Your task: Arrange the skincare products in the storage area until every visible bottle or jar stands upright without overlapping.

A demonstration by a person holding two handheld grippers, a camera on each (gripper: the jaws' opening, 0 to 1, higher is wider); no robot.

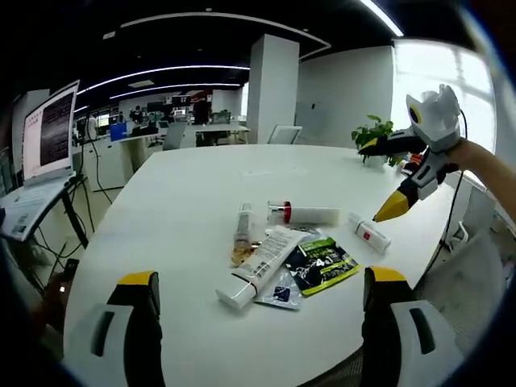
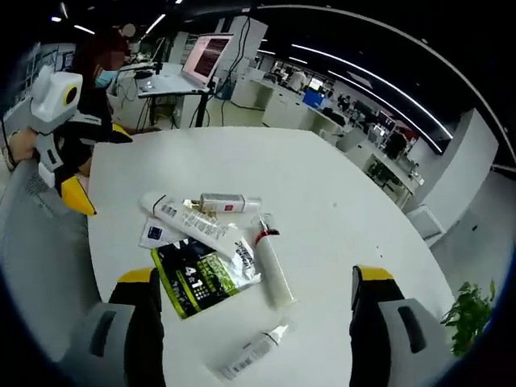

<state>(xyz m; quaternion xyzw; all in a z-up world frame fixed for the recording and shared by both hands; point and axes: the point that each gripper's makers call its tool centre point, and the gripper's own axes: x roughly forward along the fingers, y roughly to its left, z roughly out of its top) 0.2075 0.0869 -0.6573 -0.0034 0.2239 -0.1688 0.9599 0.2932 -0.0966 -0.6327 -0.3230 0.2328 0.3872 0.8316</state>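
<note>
I hold my left gripper point(image 1: 256, 306) and my right gripper point(image 2: 251, 302) above the white worktop point(image 1: 185, 201), jaws of each spread wide and empty, aimed from opposite sides at the skincare products heaped near its middle. Nothing stands upright yet: the large white tube point(image 1: 258, 266) lies across the green-and-black sachet point(image 1: 321, 263) and a small blue sachet point(image 1: 280, 292), with the red-collared bottle point(image 1: 303, 214) and a slim amber tube point(image 1: 242, 234) lying beside them. The small white tube point(image 1: 369, 232) rests apart, nearest my right gripper, probably the easiest first pick.
</note>
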